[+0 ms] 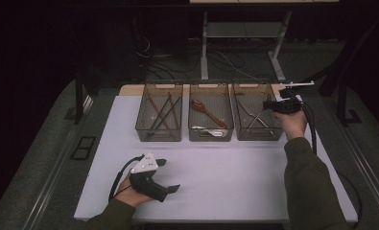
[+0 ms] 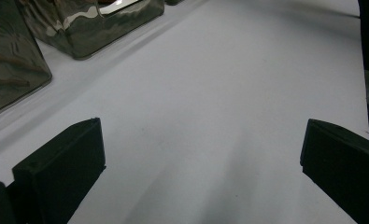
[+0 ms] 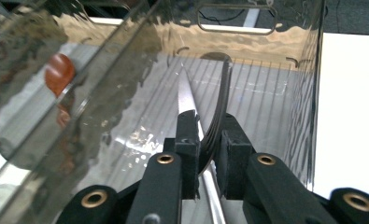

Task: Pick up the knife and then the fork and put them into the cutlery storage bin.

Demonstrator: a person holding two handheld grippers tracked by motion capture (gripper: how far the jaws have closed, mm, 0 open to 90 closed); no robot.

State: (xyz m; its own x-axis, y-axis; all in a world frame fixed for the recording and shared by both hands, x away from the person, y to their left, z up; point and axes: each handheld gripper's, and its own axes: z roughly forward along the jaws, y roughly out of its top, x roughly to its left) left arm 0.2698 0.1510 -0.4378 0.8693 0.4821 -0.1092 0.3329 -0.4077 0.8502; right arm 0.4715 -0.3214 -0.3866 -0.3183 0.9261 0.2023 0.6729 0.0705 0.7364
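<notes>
Clearly the work in hand is cutlery sorting: the right gripper (image 3: 205, 154) reaches into the rightmost bin (image 1: 257, 132), at the upper right of the high view, with a fork (image 3: 222, 109) between its jaws. In the right gripper view the fork stands edge-on at frame centre, its curved dark handle rising toward the top, and a knife (image 3: 186, 95) lies just beside it on the ribbed floor of the bin. The jaws stand narrow around the fork; whether the pads press it or have let go cannot be told.

I judge the fork light, rigid and slick, being thin polished metal, so it would likely pivot or slip if pinched near an end. The flat middle of the handle, held across its broad faces, looks the safest hold. Clear bin walls are close on both sides, leaving little room.

At lower left of the high view, the left gripper (image 1: 170, 175) rests on the white table (image 1: 235, 182), jaws wide apart, nothing between them.
</notes>
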